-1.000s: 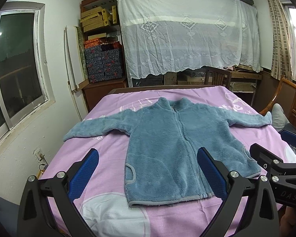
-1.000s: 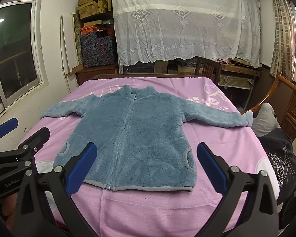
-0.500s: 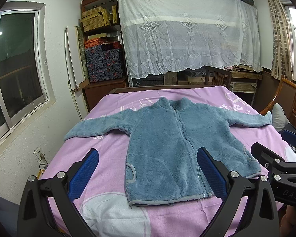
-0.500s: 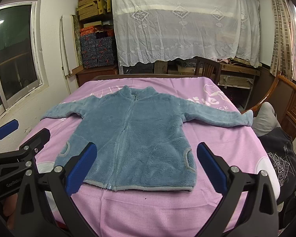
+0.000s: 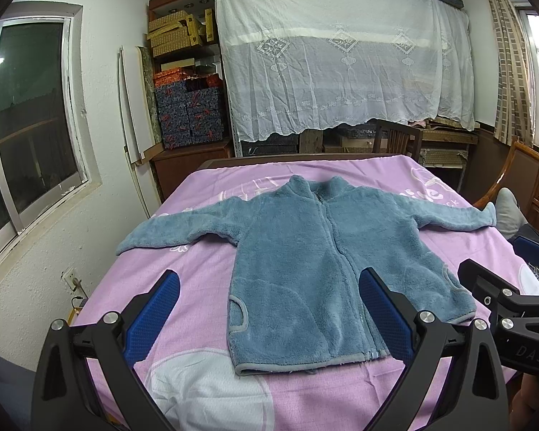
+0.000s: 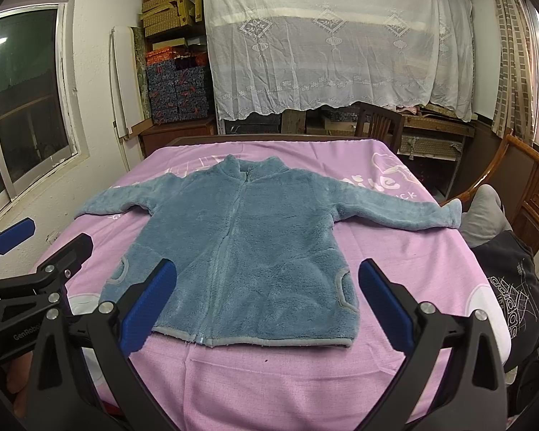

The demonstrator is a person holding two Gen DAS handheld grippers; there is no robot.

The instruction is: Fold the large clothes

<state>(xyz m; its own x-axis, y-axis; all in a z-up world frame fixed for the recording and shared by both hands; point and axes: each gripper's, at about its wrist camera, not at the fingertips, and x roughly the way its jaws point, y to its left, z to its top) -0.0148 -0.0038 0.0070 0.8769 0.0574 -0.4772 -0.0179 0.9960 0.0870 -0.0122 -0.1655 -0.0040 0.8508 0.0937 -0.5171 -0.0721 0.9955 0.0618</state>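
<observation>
A blue-grey fleece jacket [image 5: 327,251] lies flat and face up on the pink bedspread [image 5: 197,237], zipped, both sleeves spread out sideways. It also shows in the right wrist view [image 6: 255,237]. My left gripper [image 5: 267,314] is open and empty, held above the near edge of the bed over the jacket's lower left hem. My right gripper [image 6: 267,309] is open and empty, held above the hem near its middle. Each gripper shows at the edge of the other's view.
The bed fills the middle of the room, with a wall and window [image 5: 32,115] to the left. A wooden chair [image 6: 521,194] with dark clothes [image 6: 510,280] stands to the right. Shelves with boxes [image 5: 187,107] and a lace-draped rack [image 5: 341,64] stand behind.
Both grippers have drifted very slightly. The jacket has not moved.
</observation>
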